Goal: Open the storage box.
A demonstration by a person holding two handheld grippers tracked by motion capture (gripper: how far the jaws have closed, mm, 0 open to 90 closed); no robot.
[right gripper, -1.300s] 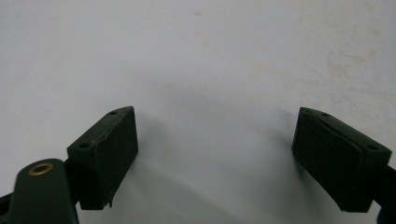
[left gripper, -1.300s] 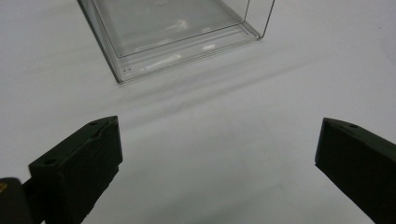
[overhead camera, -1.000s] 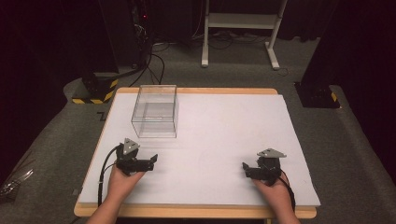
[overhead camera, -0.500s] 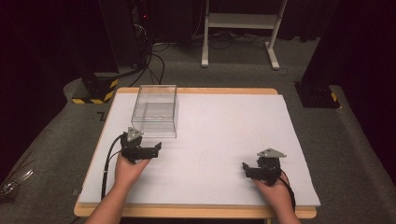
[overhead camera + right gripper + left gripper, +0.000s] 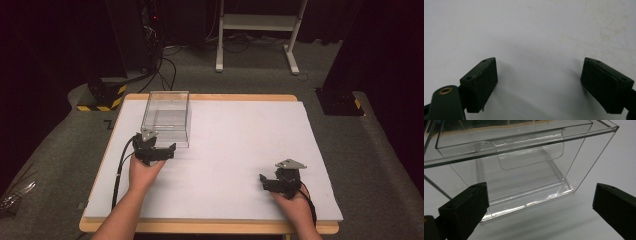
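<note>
Left jaws: the left gripper (image 5: 159,150) has its jaws spread wide with nothing between them; in the left gripper view (image 5: 539,207) they frame the near wall of the box without touching it.
Right jaws: the right gripper (image 5: 267,181) is likewise spread wide and grips nothing; in the right gripper view (image 5: 539,82) there is bare white surface between and ahead of them.
Table cover: the white sheet (image 5: 240,145) lies under both grippers; the right jaws seem to hover just above it, though the view is too close to be sure.
Box, place: the clear box (image 5: 167,117) stands upright on the sheet directly ahead of the left jaws, just beyond their tips, and well apart from the right jaws.
Box, look: in the left gripper view the clear box (image 5: 524,162) is see-through plastic with straight walls, a thick top rim and a flat base that catches the light.
Box, inner part: a shallower clear tray (image 5: 506,137) sits in the top of it, with a rounded tab (image 5: 531,157) hanging down its near side.
Change, left: since a second ago the left gripper has moved forward from the near part of the sheet up to the box.
Change, right: the right gripper has stayed where it was, and the box has not shifted.
</note>
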